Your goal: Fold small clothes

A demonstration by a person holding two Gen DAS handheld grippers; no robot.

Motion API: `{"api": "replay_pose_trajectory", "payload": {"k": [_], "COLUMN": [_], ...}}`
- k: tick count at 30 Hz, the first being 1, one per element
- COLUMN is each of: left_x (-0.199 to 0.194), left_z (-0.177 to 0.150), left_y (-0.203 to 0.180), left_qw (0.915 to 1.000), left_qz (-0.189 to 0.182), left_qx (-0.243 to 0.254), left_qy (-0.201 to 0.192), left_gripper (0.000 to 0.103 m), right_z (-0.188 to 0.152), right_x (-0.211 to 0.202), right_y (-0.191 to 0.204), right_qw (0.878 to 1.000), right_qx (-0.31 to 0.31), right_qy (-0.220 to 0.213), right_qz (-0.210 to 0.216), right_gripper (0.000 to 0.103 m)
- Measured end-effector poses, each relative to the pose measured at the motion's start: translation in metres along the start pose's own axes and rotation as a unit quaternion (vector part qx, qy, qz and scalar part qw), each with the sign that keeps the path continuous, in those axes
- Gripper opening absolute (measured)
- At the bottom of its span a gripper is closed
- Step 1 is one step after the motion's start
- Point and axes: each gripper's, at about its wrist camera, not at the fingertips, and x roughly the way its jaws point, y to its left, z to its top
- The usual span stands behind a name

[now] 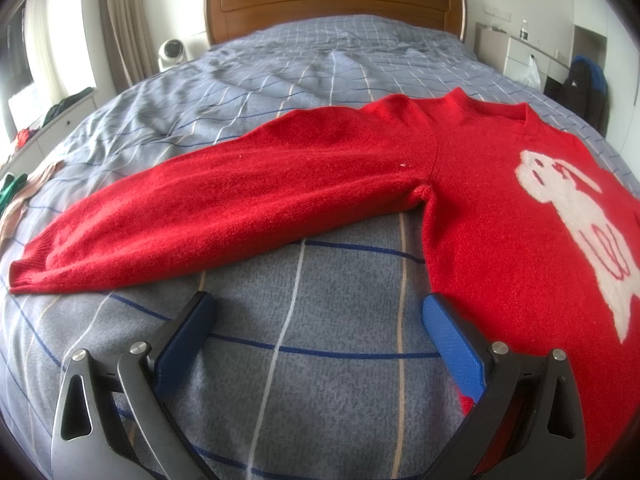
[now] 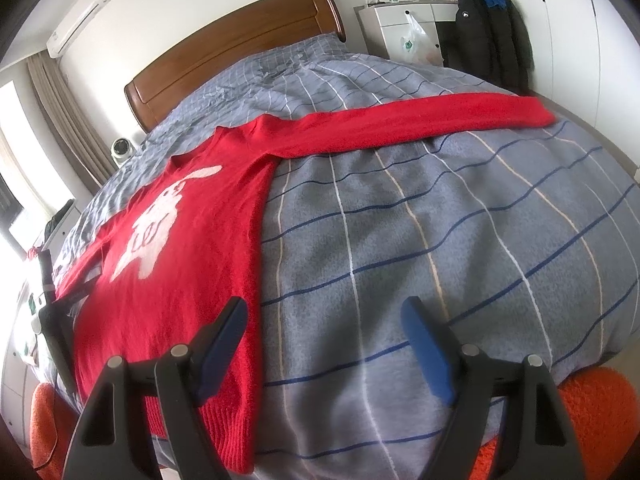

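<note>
From the left wrist, the red sweater (image 1: 460,200) is seen spread flat on the checked bedspread (image 1: 300,360), one sleeve stretched out leftward. Bare cover is left between sleeve and hem side. The left gripper (image 1: 316,320) is held tilted downward over that bare patch, jaws apart, nothing between them.

From the right wrist, the sweater's side edge is seen running beside wide open bedspread, its other sleeve reaching rightward. The right gripper (image 2: 324,320) is held tilted downward, jaws apart and empty.

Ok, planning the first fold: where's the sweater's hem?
In the right wrist view, the hem lies at the bed's near edge, beneath that gripper's left-hand finger.
</note>
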Motion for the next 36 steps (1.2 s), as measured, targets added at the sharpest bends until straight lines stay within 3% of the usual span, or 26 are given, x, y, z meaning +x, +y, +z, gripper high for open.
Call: {"api": "replay_pose_trajectory", "payload": {"k": [36], "left_x": [0.0], "left_z": [0.0001], "left_y": [0.0001], "left_qw": [1.0], "left_qz": [0.0], "left_qx": [0.0], "left_qy": [0.0], "left_gripper": [0.103], "right_z": [-0.0023], "right_x": [0.0005], "right_y": [0.0028], "right_qw": [1.0], "right_qx": [0.002], "right_qy": [-0.003], "right_qz": [0.003], "right_gripper": [0.078]}}
